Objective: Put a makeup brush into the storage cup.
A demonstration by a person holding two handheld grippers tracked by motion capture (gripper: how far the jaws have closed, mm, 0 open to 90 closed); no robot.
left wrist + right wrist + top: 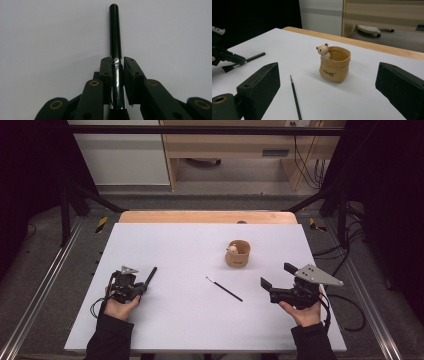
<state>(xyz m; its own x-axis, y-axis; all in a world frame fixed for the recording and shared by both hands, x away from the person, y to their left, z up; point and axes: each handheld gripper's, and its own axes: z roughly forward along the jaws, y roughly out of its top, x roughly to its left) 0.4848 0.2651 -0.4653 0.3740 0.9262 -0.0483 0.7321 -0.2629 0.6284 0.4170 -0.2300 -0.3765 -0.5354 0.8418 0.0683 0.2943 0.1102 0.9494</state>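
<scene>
Table point(165, 330) first: white and slick, so anything I drop near its left edge could roll or slide off. Next, the pot point(335, 63), standing alone toward the far right part of the table; it looks light, and a clumsy poke at its rim could tip it. My right tongs point(278, 280) hang released near the right edge, holding nothing, so they cannot steady it yet. My left tongs point(117, 65), near the left edge, are clenched on the black brush point(115, 30) at its shiny ferrule, a smooth spot where it may swivel or slip as I lift. Smallest, the thin brush point(224, 288) lies mid-table, flat and hard to pinch; the tongs could skid it away.
</scene>
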